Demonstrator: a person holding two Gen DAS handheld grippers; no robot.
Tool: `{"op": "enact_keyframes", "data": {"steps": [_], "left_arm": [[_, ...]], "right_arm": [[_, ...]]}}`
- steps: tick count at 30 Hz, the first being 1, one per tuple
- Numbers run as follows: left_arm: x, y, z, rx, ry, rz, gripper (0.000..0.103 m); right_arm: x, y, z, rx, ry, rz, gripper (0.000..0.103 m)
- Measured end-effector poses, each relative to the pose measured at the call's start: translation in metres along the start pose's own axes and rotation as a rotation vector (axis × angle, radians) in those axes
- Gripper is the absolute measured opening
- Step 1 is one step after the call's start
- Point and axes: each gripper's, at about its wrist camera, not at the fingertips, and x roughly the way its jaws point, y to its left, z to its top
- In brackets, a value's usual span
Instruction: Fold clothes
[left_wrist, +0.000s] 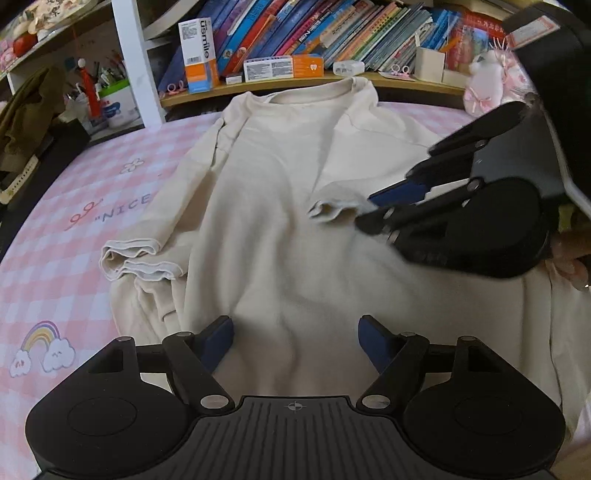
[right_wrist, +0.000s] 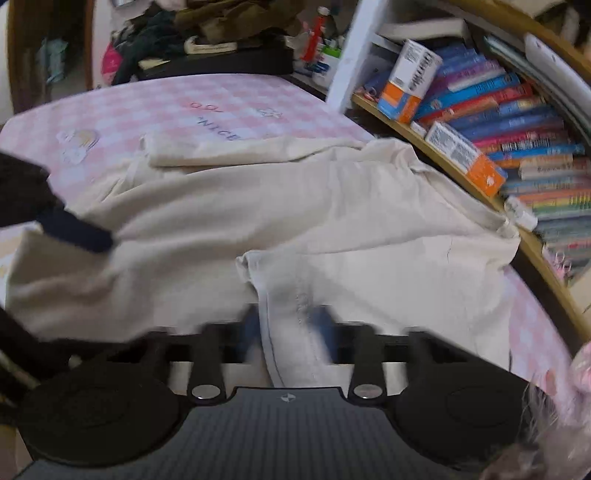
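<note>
Cream shirt lies flat on the pink checked bed, collar toward the bookshelf, long axis running collar-to-hem toward you. Your right hand-held gripper is clamped on the right sleeve cuff (view's blurry); lay it w/ no bunching across the chest. Left hand-held gripper hovers over the hem, jaws apart.

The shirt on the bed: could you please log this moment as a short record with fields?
garment: cream shirt, lying front up on the pink checked sheet
collar: toward the bookshelf
left sleeve: folded in along the body
right sleeve: pulled over the chest
right claw: shut on right sleeve
left claw: open, above the lower shirt
view quality: right wrist view blurred
</note>
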Motion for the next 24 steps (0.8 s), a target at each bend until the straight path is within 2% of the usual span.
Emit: {"op": "enact_keyframes", "data": {"steps": [1,4,9,14,18,24], "left_arm": [[0.001,0.002,0.001,0.003,0.003,-0.001,0.077],[0.002,0.006,0.002,0.000,0.010,-0.009,0.077],[0.002,0.007,0.003,0.005,0.017,-0.012,0.077],[0.003,0.006,0.004,0.007,0.025,-0.004,0.077],[0.003,0.005,0.004,0.004,0.031,0.005,0.077],[0.003,0.004,0.004,-0.008,0.046,0.019,0.077]], "right_arm": [[-0.003,-0.006,0.001,0.030,-0.009,-0.005,0.008],[-0.022,-0.032,0.000,0.130,-0.061,-0.037,0.008],[-0.063,-0.114,-0.019,0.280,-0.086,-0.201,0.008],[-0.079,-0.204,-0.065,0.423,0.022,-0.426,0.008],[-0.080,-0.251,-0.102,0.515,0.104,-0.549,0.008],[-0.077,-0.284,-0.133,0.571,0.192,-0.631,0.007]]}}
